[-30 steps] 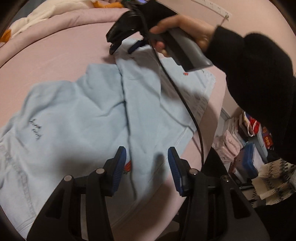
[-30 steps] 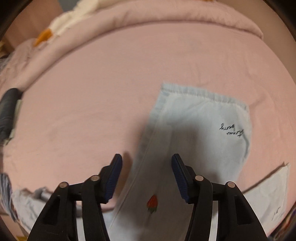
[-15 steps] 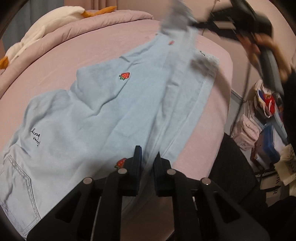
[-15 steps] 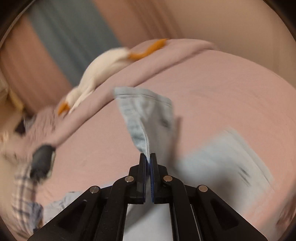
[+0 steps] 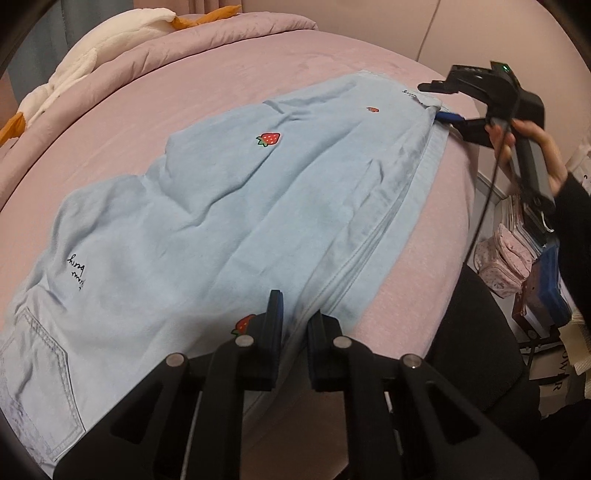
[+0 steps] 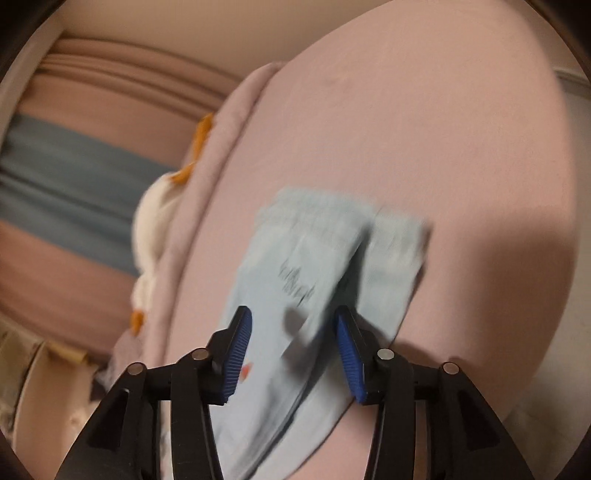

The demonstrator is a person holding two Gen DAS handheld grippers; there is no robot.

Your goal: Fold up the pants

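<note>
Denim-blue pants [image 5: 229, 206] stretch lengthwise from the left gripper [image 5: 295, 314], pinching the near edge, to the right gripper [image 6: 291, 332], apparently letting go, jaws opening over the far hem.

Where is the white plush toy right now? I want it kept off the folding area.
In the left wrist view the white plush toy lies at the upper left, on the rolled pink blanket at the bed's far edge, well apart from the blue pants.

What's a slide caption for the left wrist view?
Left gripper pinches the folded edge of light blue strawberry-print pants on a pink bed as the right gripper opens at the far end.
</note>
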